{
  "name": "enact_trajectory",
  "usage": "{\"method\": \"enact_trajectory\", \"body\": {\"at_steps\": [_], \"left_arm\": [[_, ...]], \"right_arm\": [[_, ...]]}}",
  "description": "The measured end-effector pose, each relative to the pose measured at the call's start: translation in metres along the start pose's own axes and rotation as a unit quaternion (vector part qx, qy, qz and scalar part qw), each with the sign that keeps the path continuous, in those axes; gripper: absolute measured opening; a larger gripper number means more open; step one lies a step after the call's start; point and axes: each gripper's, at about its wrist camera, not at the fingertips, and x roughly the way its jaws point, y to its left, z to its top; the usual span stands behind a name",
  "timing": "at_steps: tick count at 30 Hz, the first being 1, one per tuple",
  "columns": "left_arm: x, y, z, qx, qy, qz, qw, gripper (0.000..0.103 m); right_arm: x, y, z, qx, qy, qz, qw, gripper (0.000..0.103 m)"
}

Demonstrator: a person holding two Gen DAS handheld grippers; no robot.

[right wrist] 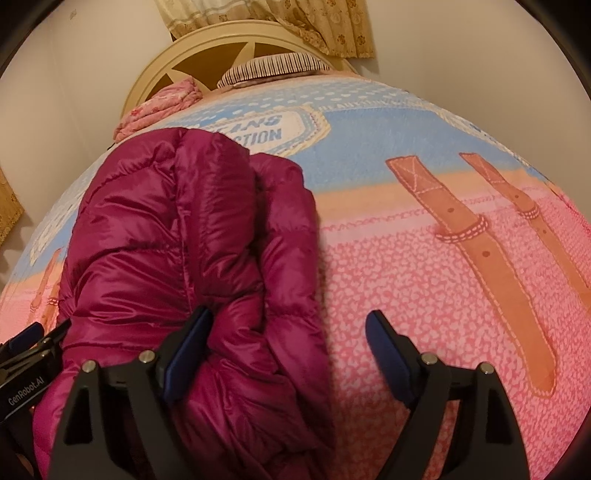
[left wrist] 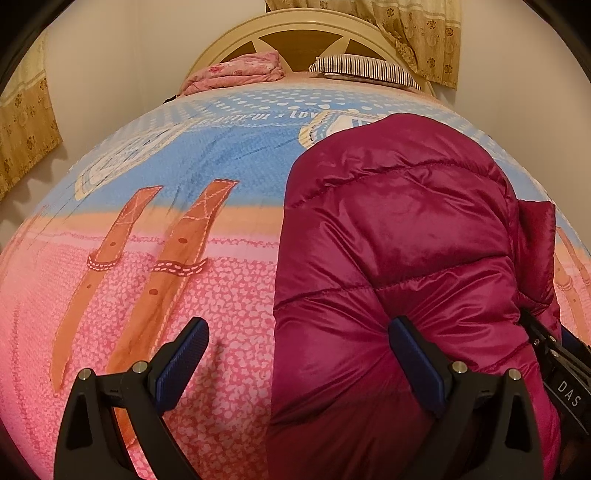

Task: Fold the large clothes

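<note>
The magenta puffer jacket [left wrist: 399, 258] lies folded on the bed [left wrist: 147, 280], its long axis running from the near edge toward the headboard [left wrist: 303, 33]. Both tongs stand apart — the left tongs [left wrist: 299, 347] and the right tongs [right wrist: 290, 332] each straddle one near edge of it. Only the right view shows the doubled fold on top.
</note>
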Motion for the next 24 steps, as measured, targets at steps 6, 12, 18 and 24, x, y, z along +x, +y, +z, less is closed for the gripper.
{"method": "enact_trajectory", "body": {"at_steps": [6, 12, 18, 24], "left_arm": [[0.001, -0.003, 0.001, 0.010, 0.002, 0.000, 0.9999, 0.099], [-0.004, -0.010, 0.001, 0.038, -0.003, -0.030, 0.9988, 0.075], [-0.017, -0.034, -0.005, 0.095, -0.025, -0.026, 0.9948, 0.044], [-0.027, -0.035, -0.007, 0.110, -0.042, -0.005, 0.9930, 0.017]], "right_arm": [[0.001, 0.004, 0.000, -0.008, 0.002, -0.006, 1.000, 0.083], [-0.001, 0.020, -0.002, -0.034, 0.000, 0.020, 0.999, 0.048], [0.001, 0.016, -0.003, -0.016, 0.004, 0.051, 0.999, 0.039], [-0.008, 0.014, -0.005, -0.018, -0.011, 0.077, 0.997, 0.024]]}}
